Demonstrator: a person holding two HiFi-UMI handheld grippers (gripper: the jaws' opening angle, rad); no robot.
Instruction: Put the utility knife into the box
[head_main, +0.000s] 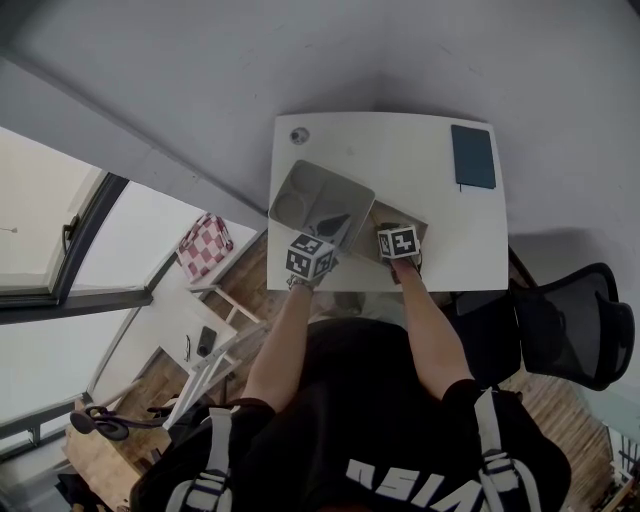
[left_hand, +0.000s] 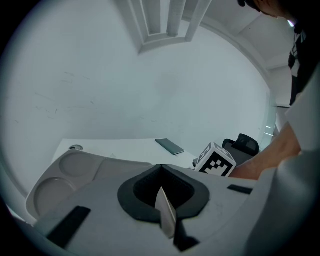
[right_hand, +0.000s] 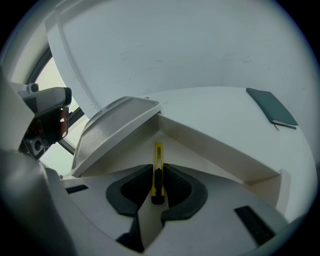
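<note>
Plain white desk (head_main: 400, 165) pushed up against a bare wall. A dark teal notebook (head_main: 473, 156) lies flat near its far right corner, with a round cable grommet (head_main: 299, 135) way over at the far left corner. A black mesh office chair (head_main: 575, 325) sits right of the desk. On the left, over wood flooring (head_main: 250, 285), there's a red-and-white checkered thing (head_main: 204, 247), cushion or bag, can't tell. Near it is a small white side table (head_main: 170, 312) with a dark phone (head_main: 206, 341) lying on it.
</note>
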